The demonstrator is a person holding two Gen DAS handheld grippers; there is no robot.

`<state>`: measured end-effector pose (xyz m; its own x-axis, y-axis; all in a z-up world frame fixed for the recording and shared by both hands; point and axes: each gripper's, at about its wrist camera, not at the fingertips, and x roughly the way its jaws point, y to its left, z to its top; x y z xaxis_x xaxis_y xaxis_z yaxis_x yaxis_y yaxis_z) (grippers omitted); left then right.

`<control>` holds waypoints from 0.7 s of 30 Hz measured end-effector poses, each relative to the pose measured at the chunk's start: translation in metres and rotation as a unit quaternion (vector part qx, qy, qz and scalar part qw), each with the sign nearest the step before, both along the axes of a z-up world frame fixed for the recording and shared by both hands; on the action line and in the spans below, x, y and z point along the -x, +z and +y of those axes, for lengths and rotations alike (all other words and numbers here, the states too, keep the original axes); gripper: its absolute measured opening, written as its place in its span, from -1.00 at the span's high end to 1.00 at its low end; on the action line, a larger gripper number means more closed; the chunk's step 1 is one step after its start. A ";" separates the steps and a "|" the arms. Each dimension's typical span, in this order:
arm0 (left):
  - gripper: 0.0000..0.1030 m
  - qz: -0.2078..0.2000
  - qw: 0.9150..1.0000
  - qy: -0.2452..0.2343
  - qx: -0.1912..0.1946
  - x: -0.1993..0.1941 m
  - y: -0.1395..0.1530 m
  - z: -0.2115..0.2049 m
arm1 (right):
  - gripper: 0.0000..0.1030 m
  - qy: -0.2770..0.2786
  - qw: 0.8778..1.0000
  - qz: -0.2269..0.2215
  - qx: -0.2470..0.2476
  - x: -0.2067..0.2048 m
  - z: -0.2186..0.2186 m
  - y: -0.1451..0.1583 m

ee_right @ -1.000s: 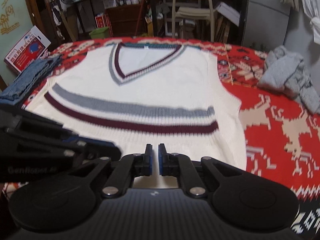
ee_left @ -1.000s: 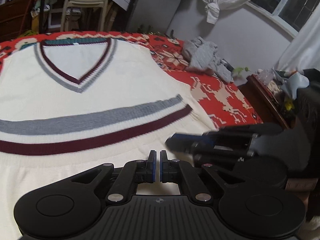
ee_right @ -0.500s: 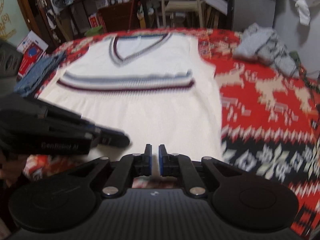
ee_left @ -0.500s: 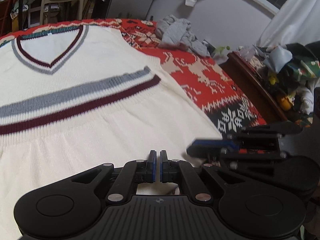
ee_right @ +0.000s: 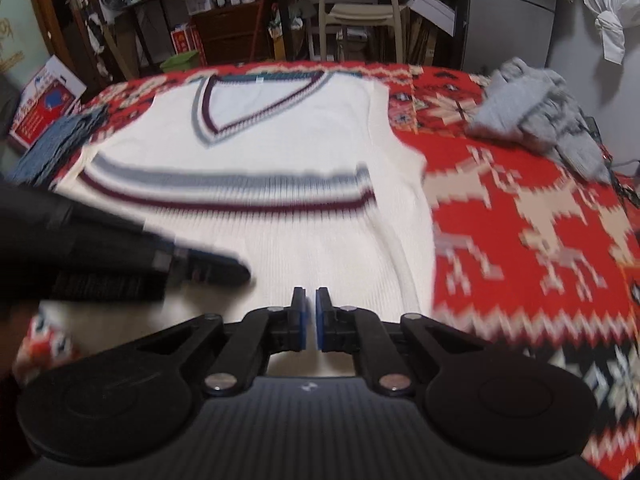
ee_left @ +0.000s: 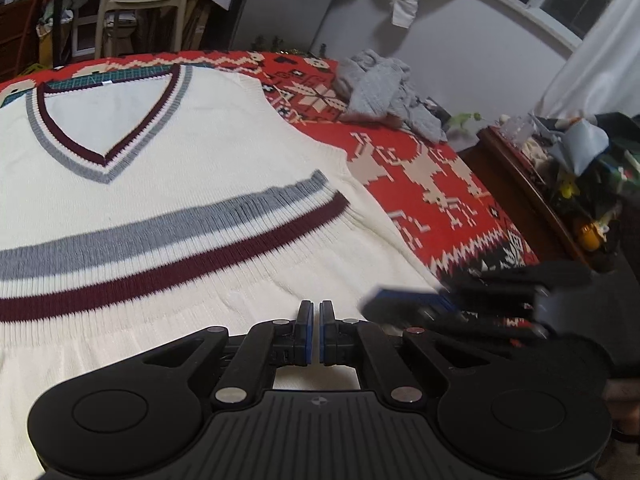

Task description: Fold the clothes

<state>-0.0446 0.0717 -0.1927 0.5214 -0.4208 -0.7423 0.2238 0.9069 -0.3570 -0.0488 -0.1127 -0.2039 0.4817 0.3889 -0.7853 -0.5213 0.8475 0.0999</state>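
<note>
Knit vest spread flat, both grippers poised at its hem before the first fold.

Left wrist view: the left gripper [ee_left: 315,330] has its jaws nearly together with a thin gap and nothing between them; it sits low over the hem end of the cream vest [ee_left: 192,216], which lies flat directly ahead, V-neck farthest away, on the red patterned blanket [ee_left: 432,184]. The right gripper [ee_left: 404,300] reaches in from the right, level and blurred. Right wrist view: the right gripper [ee_right: 311,318] is likewise nearly closed and empty, aimed along the vest [ee_right: 280,216]; the left gripper [ee_right: 216,266] enters from the left, just above the cloth. A grey garment [ee_right: 532,116] lies well ahead to the right. By judgement, folding has not begun; the next move calls for opening the jaws and pinching an edge.
</note>
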 end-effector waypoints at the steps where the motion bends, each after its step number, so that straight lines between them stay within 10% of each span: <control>1: 0.98 0.002 1.000 -0.006 0.002 0.003 0.000 -0.001 | 0.90 -0.001 1.000 0.006 0.002 0.009 -0.006 0.000; 8: 0.98 0.008 0.999 -0.033 0.001 0.018 -0.002 -0.012 | 0.89 -0.028 0.999 0.012 -0.019 0.029 -0.032 0.013; 21: 0.98 -0.002 1.000 -0.007 -0.008 0.018 0.008 -0.003 | 0.89 -0.020 0.999 -0.026 -0.005 -0.059 0.009 -0.007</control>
